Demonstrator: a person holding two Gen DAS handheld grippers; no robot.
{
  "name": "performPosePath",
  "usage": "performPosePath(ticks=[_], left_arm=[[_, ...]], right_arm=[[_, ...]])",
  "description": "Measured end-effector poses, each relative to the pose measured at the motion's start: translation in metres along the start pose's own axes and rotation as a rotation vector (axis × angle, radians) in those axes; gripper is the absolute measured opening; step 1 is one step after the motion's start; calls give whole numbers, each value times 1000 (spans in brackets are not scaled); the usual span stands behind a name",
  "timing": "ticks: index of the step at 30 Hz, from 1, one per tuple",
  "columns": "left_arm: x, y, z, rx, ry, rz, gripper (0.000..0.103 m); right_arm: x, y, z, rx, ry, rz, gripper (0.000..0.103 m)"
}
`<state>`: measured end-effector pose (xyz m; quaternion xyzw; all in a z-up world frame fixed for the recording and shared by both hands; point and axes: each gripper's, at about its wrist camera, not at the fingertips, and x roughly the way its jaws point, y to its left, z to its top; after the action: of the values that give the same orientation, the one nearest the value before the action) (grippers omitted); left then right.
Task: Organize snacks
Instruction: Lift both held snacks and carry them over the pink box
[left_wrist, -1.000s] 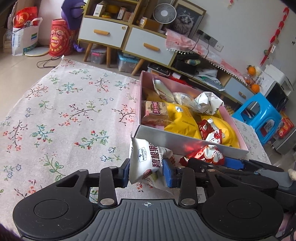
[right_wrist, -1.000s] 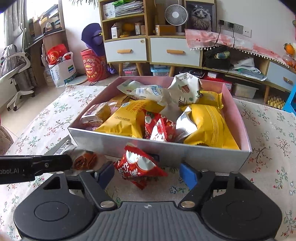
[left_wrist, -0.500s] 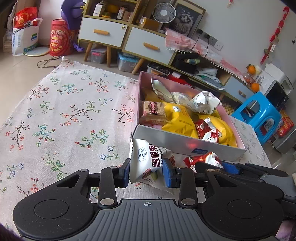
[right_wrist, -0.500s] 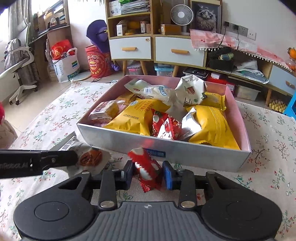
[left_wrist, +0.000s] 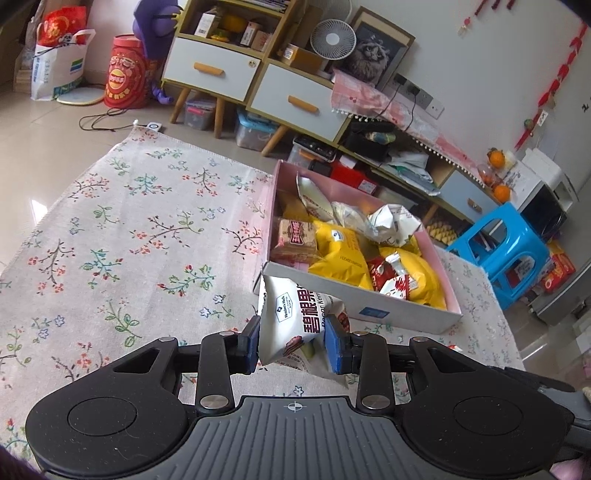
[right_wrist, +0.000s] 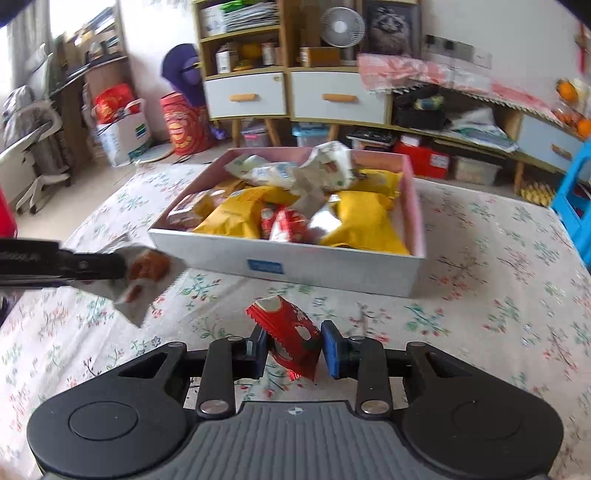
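Observation:
My left gripper (left_wrist: 292, 345) is shut on a white pecan snack packet (left_wrist: 293, 317) and holds it above the floral tablecloth, just in front of the box's near left corner. The same packet (right_wrist: 144, 275) shows at the left of the right wrist view, held off the table. My right gripper (right_wrist: 294, 349) is shut on a red snack packet (right_wrist: 290, 334), lifted above the cloth in front of the box. The pink-lined white box (left_wrist: 365, 312) (right_wrist: 332, 267) holds several yellow, red and white snack bags.
The floral tablecloth (left_wrist: 129, 229) spreads wide to the left of the box. Behind the table stand a drawer cabinet (left_wrist: 251, 74) with a fan, a low shelf with clutter, and a blue stool (left_wrist: 506, 254) at the right.
My right gripper shut on the red packet and lifted it back from the box. My left gripper rose and pulled back slightly with the white packet.

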<state>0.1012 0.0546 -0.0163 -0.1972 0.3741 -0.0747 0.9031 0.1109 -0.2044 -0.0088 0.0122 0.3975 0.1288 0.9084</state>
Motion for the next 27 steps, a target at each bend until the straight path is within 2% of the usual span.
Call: performPosePath(ticks=[9,17,27], left_arm=[[-12,-3,22,4,-25,2,32],[7,-25,53,67,-51,-7,32],[52,-27,81,78,-41,59,32]], right_arm=[[-26,-11,30,124,-85,70,19],[-5,-25,57,188,-104,78,20],[27,-33,79,252,-106,77,20]])
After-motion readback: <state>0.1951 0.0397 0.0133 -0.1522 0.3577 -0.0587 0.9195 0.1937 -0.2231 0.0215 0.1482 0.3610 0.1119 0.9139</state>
